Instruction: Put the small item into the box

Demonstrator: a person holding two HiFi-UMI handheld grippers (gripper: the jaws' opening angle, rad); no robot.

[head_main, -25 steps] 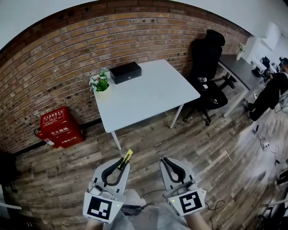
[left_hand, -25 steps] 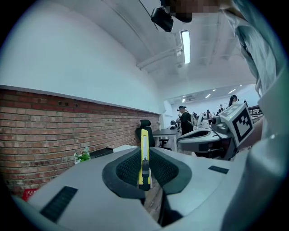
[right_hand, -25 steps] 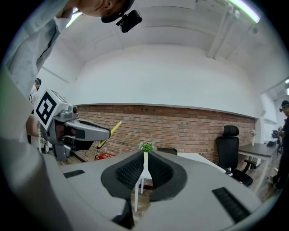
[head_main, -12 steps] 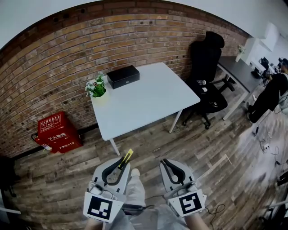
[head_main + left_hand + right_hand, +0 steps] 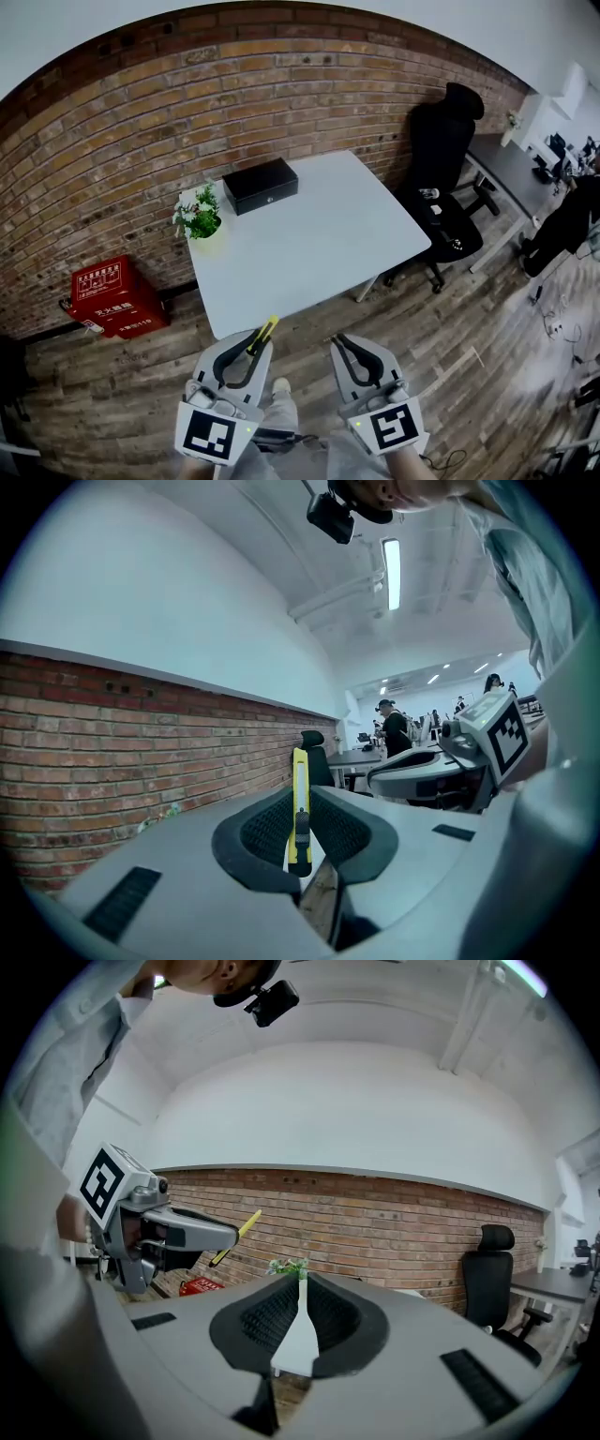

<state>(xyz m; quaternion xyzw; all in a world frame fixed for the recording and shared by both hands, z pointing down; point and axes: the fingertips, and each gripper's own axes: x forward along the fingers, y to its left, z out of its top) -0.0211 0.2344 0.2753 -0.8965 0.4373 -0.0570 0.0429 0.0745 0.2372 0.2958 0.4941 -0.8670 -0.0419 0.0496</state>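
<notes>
In the head view my left gripper [image 5: 249,350] is shut on a small yellow utility knife [image 5: 262,334] that sticks out past its tips. The left gripper view shows the knife [image 5: 299,803] upright between the two black pads. My right gripper [image 5: 360,353] hangs beside it, shut with nothing in it; its pads [image 5: 330,1316] meet at the tips. The black box [image 5: 261,184] lies with its lid down at the far edge of the white table [image 5: 319,244], well ahead of both grippers. Both grippers hover over the wooden floor just short of the table's near edge.
A small potted plant [image 5: 200,215] stands at the table's far left corner, next to the box. A black office chair [image 5: 448,187] is at the table's right, a red case [image 5: 112,292] on the floor to the left. A brick wall runs behind.
The table has come closer in the head view and its near edge now lies just ahead of the grippers. Both grippers keep their pose, the knife still held.
</notes>
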